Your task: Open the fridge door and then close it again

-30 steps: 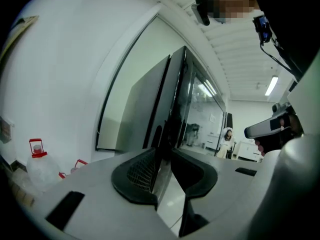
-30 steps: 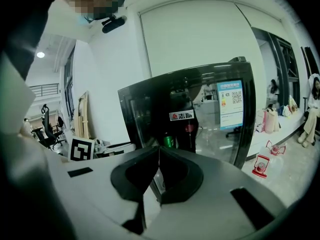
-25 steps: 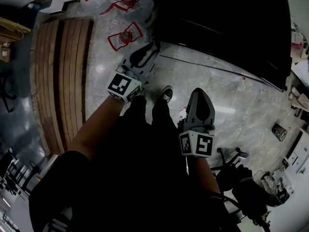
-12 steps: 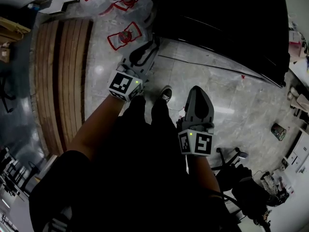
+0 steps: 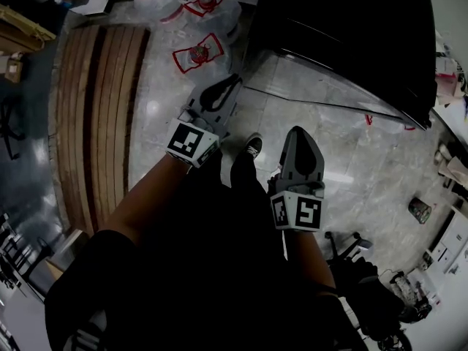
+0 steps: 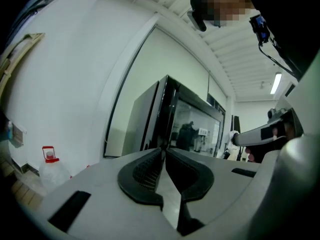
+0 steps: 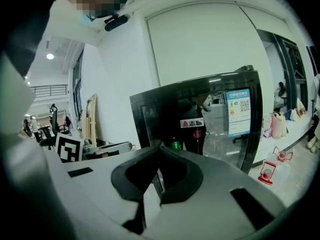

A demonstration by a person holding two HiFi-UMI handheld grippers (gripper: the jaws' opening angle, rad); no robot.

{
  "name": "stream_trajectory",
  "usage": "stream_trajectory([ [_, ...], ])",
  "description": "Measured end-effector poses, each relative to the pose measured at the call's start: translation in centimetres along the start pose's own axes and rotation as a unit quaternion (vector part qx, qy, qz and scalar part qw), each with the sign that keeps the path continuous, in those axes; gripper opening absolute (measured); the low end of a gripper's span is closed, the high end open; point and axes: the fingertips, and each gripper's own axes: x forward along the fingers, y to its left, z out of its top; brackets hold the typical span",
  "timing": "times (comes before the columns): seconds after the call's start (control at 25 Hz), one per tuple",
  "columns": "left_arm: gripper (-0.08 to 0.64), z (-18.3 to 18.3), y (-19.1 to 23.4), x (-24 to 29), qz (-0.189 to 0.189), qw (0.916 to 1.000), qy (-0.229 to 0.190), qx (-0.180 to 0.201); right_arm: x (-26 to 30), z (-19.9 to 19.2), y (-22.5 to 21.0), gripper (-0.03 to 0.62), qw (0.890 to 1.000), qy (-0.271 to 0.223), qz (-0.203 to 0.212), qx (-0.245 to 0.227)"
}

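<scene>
Standing ahead of both grippers, the fridge (image 7: 200,119) is a black cabinet with a glass front. Its door looks shut, though dark glass and reflections make the seam hard to read. The head view shows only its black top, cut off at the frame's edge. The left gripper (image 6: 163,150) points toward the fridge's corner, its jaws closing with nothing between them and the tips meeting. The right gripper (image 7: 159,148) is clenched on nothing, apart from the door. Jugs (image 5: 196,55) with red caps stand on the floor (image 5: 314,115) left of the fridge.
</scene>
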Motion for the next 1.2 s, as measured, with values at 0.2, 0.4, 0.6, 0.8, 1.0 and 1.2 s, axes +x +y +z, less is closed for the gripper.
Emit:
stream_trajectory([
  [0.2,0.011,4.6,-3.7,-3.1,0.015,0.9992,-0.03,-0.019,-1.0,1.5,1.8,0.015,0.999,-0.022,0.025,-0.014],
  [0.4,0.008,8.9,-6.8,-5.4,0.028,0.9985,-0.047,0.0,-2.3,4.2,3.5,0.015,0.997,-0.053,0.049,-0.032],
  [0.6,0.008,11.2,-9.6,-6.9,0.031,0.9982,-0.051,0.013,-3.8,6.7,4.6,0.015,0.994,-0.084,0.06,-0.048],
  [0.8,0.008,12.1,-11.3,-7.2,0.038,0.9979,-0.046,0.027,-4.8,8.1,5.3,0.015,0.991,-0.091,0.069,-0.064],
  [1.0,0.008,12.9,-12.3,-7.0,0.033,0.9975,-0.048,0.04,-5.6,9.3,5.2,0.015,0.99,-0.104,0.069,-0.073],
  [1.2,0.008,13.8,-13.1,-6.4,0.023,0.9972,-0.053,0.048,-6.0,10.3,5.0,0.015,0.989,-0.111,0.064,-0.075],
])
